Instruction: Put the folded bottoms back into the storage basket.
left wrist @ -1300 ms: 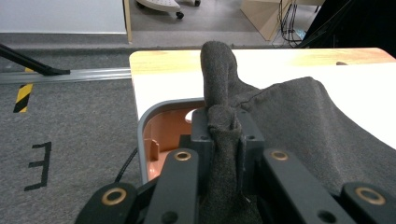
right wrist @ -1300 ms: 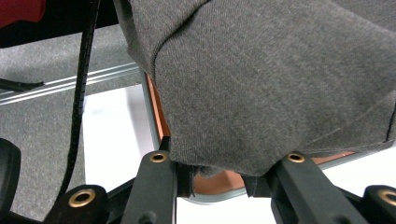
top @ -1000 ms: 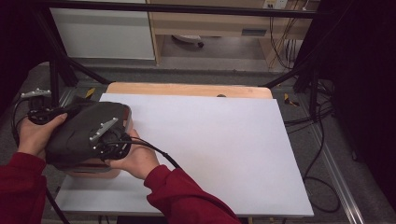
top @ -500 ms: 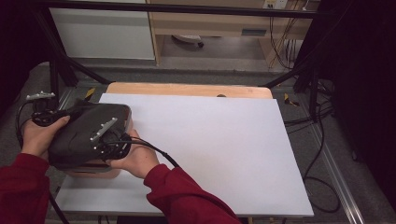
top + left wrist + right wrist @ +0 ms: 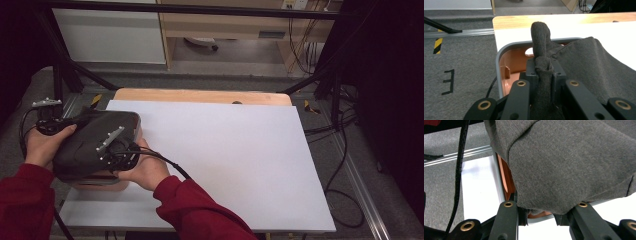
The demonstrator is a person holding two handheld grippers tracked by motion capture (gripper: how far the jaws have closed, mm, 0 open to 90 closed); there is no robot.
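Note:
A dark grey cloth (image 5: 95, 145) lies draped over an orange bin with a grey rim (image 5: 100, 182) at the table's near left. My left gripper (image 5: 75, 124) holds the cloth's left edge. In the left gripper view the jaws (image 5: 544, 67) are shut on a pinched fold of cloth (image 5: 586, 65) above the bin's corner (image 5: 499, 57). My right gripper (image 5: 107, 150) sits at the cloth's near side. In the right gripper view its jaws (image 5: 540, 216) close on a thick bunch of cloth (image 5: 569, 162) that hides most of the bin (image 5: 505, 177).
A white sheet (image 5: 225, 160) covers the wooden table (image 5: 200, 95). Black frame posts (image 5: 60, 75) and an aluminium rail stand on the grey carpet at the left. Cables (image 5: 340, 150) hang off the right edge. Each gripper trails a black cable.
My left gripper has shifted a little to the right with the cloth's edge, and the cloth now lies flatter over the bin. The right hand has stayed put.

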